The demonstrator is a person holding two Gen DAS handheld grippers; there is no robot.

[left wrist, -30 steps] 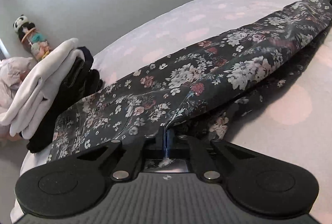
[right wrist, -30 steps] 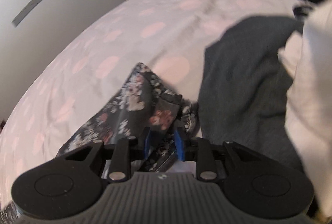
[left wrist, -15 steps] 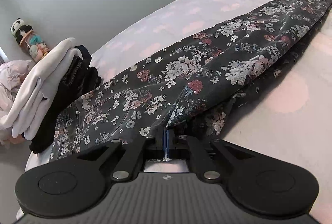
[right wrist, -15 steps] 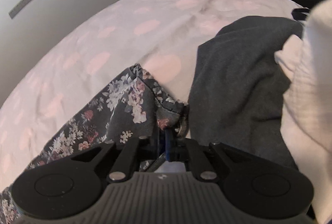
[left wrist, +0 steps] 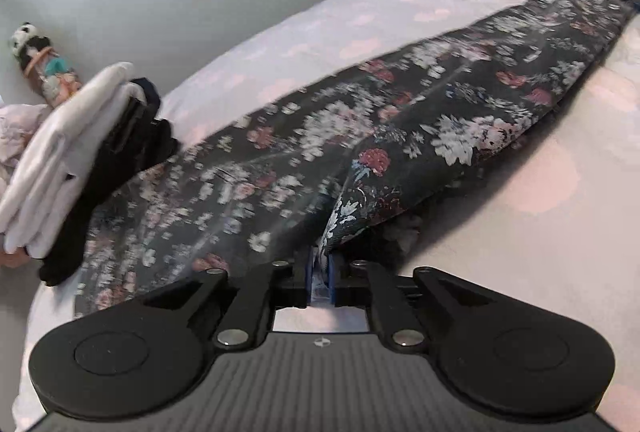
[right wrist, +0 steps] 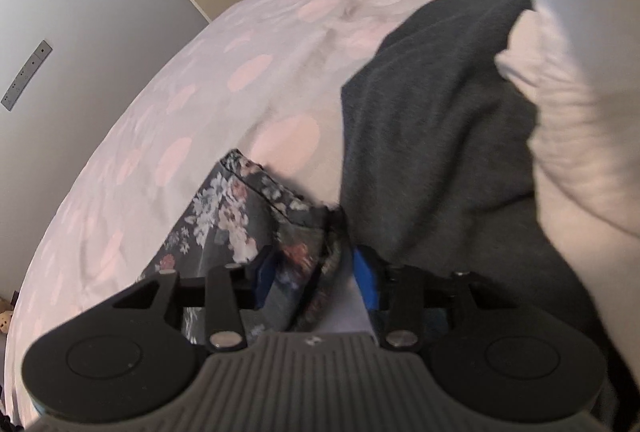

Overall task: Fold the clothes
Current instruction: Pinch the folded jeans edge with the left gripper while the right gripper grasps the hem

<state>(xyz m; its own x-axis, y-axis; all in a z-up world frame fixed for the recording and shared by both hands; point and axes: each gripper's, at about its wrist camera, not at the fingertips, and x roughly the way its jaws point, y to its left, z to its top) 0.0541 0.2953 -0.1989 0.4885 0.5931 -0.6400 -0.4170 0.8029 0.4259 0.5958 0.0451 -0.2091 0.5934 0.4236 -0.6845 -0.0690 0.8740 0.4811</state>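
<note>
A dark floral garment (left wrist: 360, 136) lies stretched out long across the pink-spotted bed sheet (left wrist: 540, 192). At its near end a raised fold runs into my left gripper (left wrist: 320, 272). Those jaws are opening, with a narrow gap between the blue pads and the cloth still in it. In the right wrist view the garment's other end (right wrist: 224, 216) lies with its hem bunched between the fingers of my right gripper (right wrist: 314, 272). Its jaws are opening too, and the blue pads (right wrist: 364, 276) stand well apart without pressing the cloth.
A stack of folded clothes, white (left wrist: 60, 152) over black (left wrist: 120, 160), sits at the bed's left edge beside a panda toy (left wrist: 36, 60). By the right gripper lie a dark grey garment (right wrist: 432, 136) and a white one (right wrist: 580, 92). A wall and door stand behind.
The right jaws shut on the hem half a second ago and have parted again. The left pads, shut on the fold before, now show a small gap. The garment lies flatter.
</note>
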